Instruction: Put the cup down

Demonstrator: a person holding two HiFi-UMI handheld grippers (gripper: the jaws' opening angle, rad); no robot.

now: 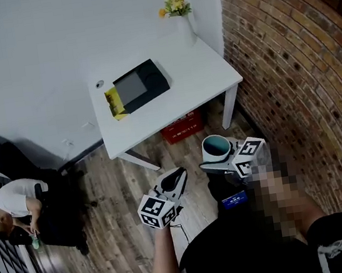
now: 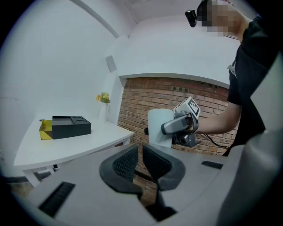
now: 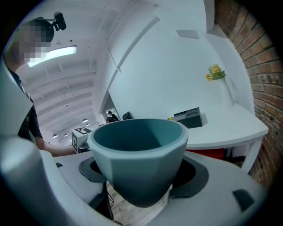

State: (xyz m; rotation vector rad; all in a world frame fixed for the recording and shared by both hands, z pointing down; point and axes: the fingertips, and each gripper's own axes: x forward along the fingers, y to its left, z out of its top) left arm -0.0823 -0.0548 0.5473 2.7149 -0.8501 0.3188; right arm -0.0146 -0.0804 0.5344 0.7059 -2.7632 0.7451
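A: Cup (image 1: 215, 147)?
B: In R gripper (image 3: 141, 173), jaws wide, clamped round it, up in air just short of white table (image 1: 201, 78).
A: L gripper (image 2: 140, 160)?
B: Jaws nearly together, empty.

Bright, even light (fisheye-bent edges, soft shadows)
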